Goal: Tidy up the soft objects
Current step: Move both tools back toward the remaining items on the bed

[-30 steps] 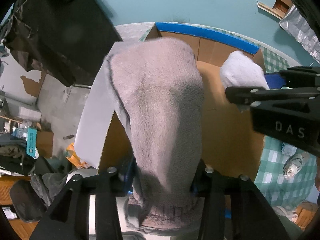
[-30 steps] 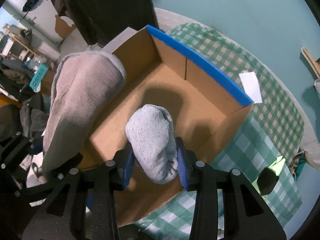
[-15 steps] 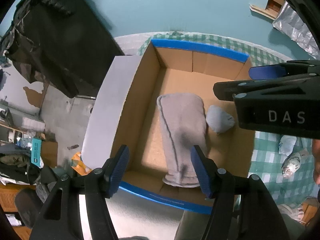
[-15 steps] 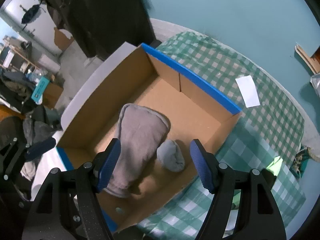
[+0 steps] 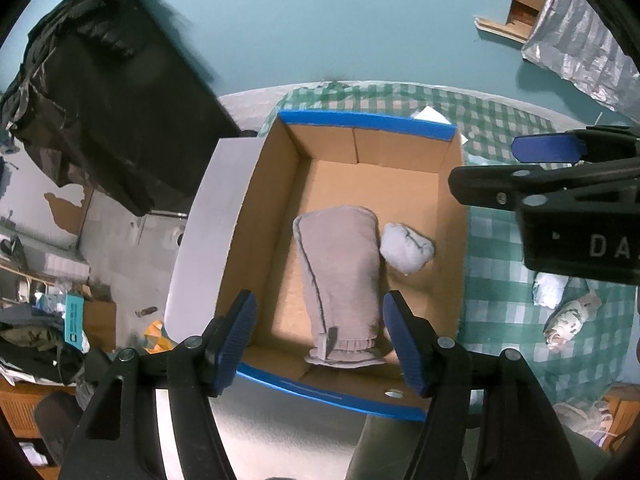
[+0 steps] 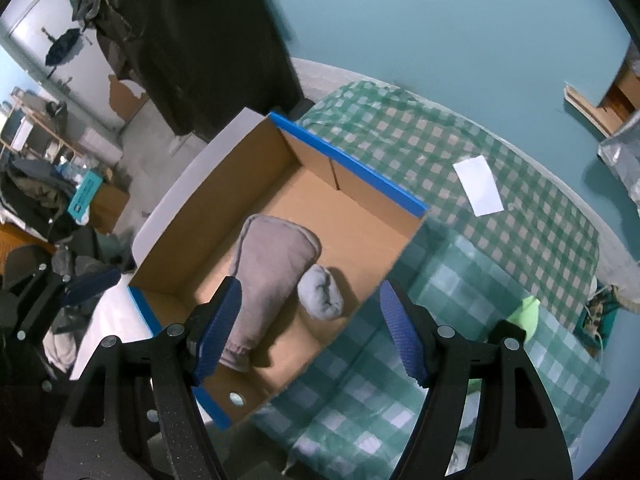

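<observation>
On the checked-cloth bench point(image 6: 500, 264) the cardboard box point(image 5: 276, 184) holds the grey folded garment point(image 5: 340, 276) with the small sock roll point(image 5: 406, 246) touching it, under left tongs point(image 5: 320, 340), just widened, and right tongs point(image 6: 310, 322), both gaping and empty.

Folded grey cloth point(image 5: 340, 280) & small balled sock point(image 5: 406, 247), touching, flat in cardboard box point(image 5: 360, 146).

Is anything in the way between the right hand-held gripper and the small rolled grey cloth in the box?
Nothing visible. The right hand-held gripper hangs open above the cardboard box; the small rolled cloth lies uncovered on its floor beside the long grey cloth.
</observation>
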Demonstrator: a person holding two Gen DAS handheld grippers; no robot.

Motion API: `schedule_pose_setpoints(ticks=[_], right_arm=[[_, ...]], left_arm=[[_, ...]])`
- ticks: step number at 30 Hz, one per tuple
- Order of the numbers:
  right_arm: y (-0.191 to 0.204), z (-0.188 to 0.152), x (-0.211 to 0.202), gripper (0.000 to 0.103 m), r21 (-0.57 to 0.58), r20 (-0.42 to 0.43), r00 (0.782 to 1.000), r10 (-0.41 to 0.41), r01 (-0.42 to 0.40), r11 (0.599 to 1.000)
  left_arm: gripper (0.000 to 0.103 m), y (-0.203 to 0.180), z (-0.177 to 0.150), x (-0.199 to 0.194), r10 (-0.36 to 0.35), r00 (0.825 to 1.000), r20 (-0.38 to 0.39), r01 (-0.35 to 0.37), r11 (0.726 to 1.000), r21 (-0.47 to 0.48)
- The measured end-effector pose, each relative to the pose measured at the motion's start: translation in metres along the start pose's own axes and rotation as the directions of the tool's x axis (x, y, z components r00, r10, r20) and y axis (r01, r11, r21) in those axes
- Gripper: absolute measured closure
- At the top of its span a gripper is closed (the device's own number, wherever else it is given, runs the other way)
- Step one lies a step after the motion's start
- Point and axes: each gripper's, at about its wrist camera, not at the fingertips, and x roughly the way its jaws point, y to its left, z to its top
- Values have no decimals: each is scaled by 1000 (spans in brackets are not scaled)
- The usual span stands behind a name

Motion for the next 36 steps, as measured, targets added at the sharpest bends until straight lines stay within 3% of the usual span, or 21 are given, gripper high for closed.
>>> schedule_pose_setpoints(ticks=[19, 36], right_arm=[[-53, -47, -61, 30, 112, 61, 997, -50, 43, 993], [-121, -108, -90, 30, 231, 40, 991, -125, 113, 966]], left_arm=[[33, -50, 0, -29, -33, 999, 43, 28, 994, 108], [30, -106, 3, -41, -65, 996, 52, 52, 974, 218]])
